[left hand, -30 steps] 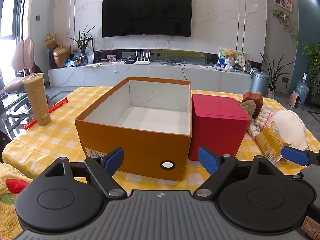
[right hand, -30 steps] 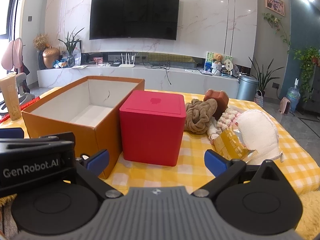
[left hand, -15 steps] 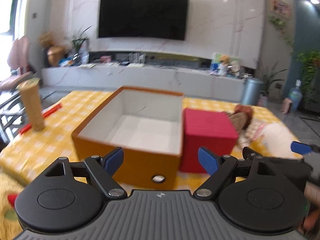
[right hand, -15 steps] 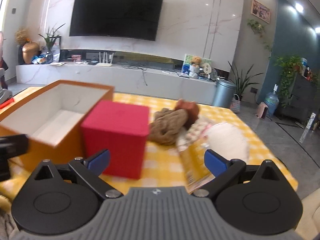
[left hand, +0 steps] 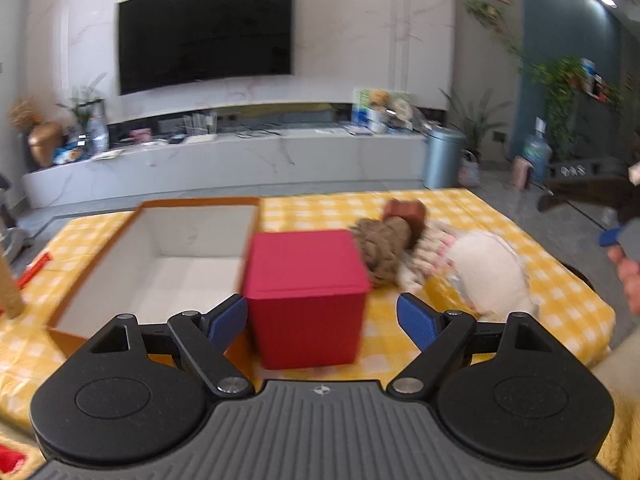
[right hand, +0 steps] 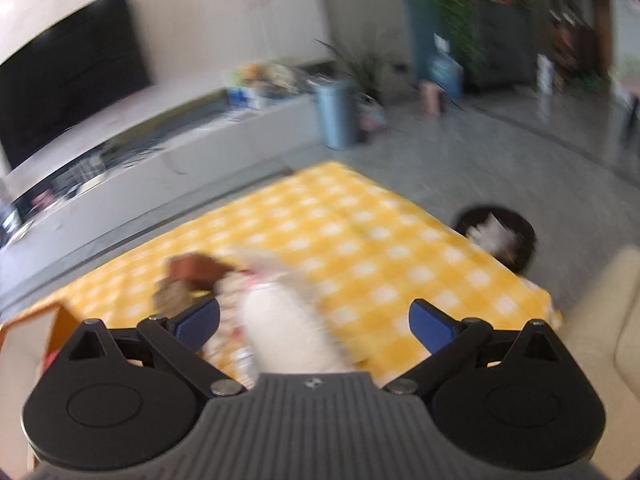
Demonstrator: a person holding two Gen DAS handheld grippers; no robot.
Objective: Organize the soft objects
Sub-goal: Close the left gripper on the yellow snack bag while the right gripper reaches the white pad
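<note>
So the soft stuff is all in one heap on the right half of the yellow checked table [left hand: 500,216]: a white plush thing [left hand: 494,270], a brown knotted one [left hand: 384,244] and a reddish-brown piece [left hand: 404,210] behind it, right next to the red box [left hand: 306,288]. The open orange box [left hand: 140,220] on the left has nothing in it, so I'd say we're at the very first pick. My right gripper [right hand: 314,320] hangs over the white plush, jaws spread wide, nothing held. Left gripper [left hand: 320,322] is also released and empty, facing the red box. Next: drop the right one down and pinch the plush squarely. View's blurry though.
</note>
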